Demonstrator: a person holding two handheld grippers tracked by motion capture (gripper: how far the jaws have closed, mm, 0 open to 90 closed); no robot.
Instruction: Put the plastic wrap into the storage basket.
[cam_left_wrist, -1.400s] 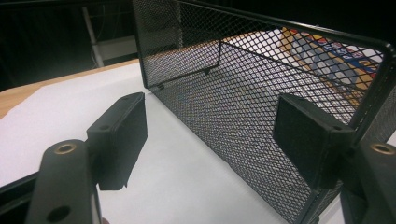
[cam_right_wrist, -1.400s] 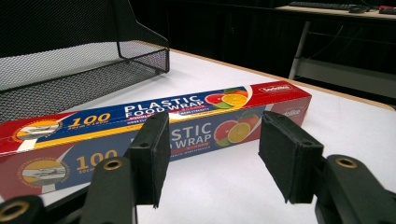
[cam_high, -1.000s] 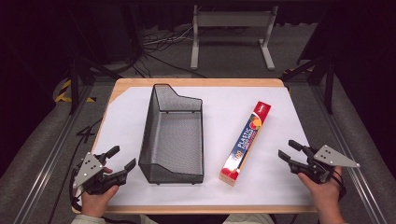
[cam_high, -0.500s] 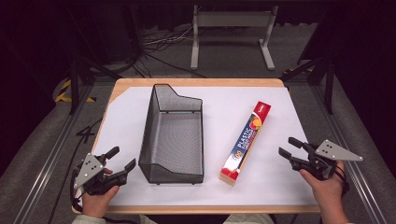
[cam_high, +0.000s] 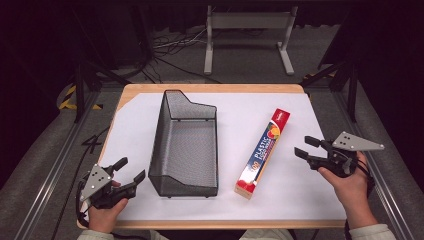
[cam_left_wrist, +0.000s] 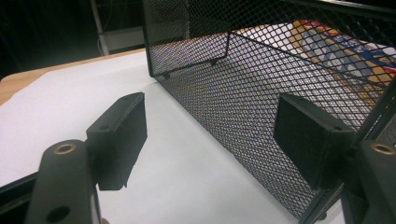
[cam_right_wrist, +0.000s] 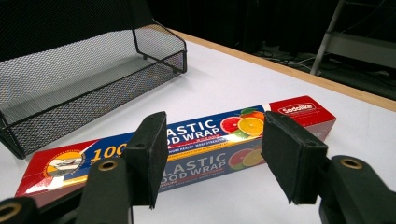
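Lying at centre on the white-covered surface: one black mesh basket, one plastic wrap box just beside it at 3 o'clock, apart. Hovering at 7 o'clock, left gripper, fingers spread wide, gripping nothing; at 4 o'clock, right gripper, likewise gaping, empty. Standing beyond at 12 o'clock on the dark floor, one metal frame amid cables

Lab or recording studio, not a home: dark blacked-out surround, wooden surface under a white sheet, metal rails along both sides, loose cables on grey carpet, a grey metal stand behind, yellow-black hazard tape at left.
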